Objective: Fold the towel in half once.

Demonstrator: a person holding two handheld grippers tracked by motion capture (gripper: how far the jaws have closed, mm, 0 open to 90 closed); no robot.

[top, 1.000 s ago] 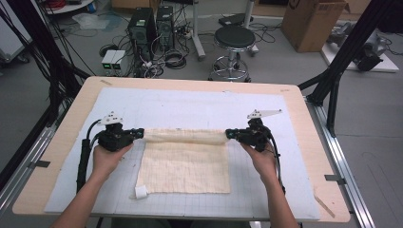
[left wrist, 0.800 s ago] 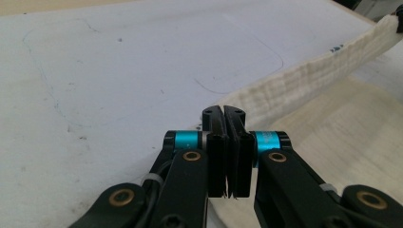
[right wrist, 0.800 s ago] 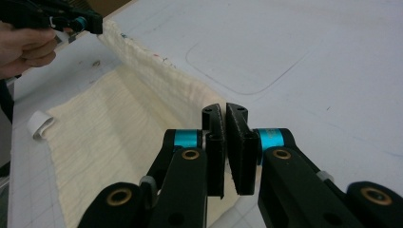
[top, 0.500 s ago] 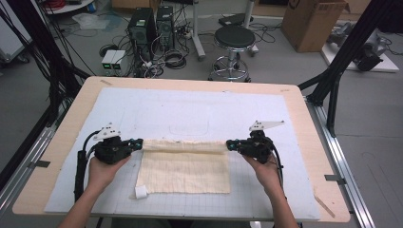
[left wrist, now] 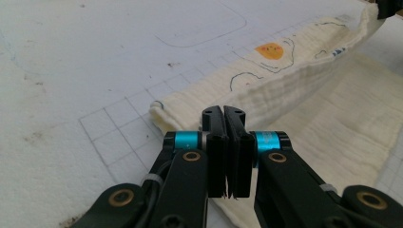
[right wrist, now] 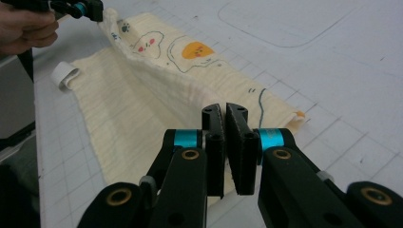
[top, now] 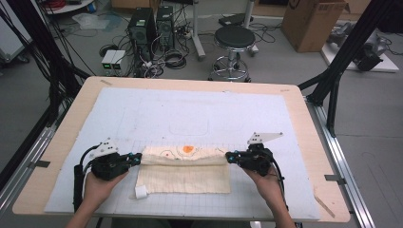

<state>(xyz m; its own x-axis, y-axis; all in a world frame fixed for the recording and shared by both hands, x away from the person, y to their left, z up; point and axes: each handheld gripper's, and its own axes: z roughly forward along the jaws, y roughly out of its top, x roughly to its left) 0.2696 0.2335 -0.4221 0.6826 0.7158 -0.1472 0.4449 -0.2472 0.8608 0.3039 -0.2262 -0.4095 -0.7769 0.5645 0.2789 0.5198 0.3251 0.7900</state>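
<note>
I hold a hand-held gripper in each hand, and both are pinched tight on the same cream cloth [top: 183, 171], which lies on the gridded white mat [top: 190, 114] near the front edge of the surface [top: 304, 123], about midway between its left and right edges. My left hand-held gripper [top: 138, 158] has its jaws pressed together on the cloth's far left corner, and my right hand-held gripper [top: 229, 156] clamps the far right corner the same way. Between the two, the far edge of the cloth is lifted and folded over toward me, so the printed side shows along the fold: an orange blob [top: 188, 149] with thin drawn outlines around it. The rest of the cloth lies flat on the mat below the fold, with a small white loop tag [top: 140, 191] sticking out at its front left corner
</note>
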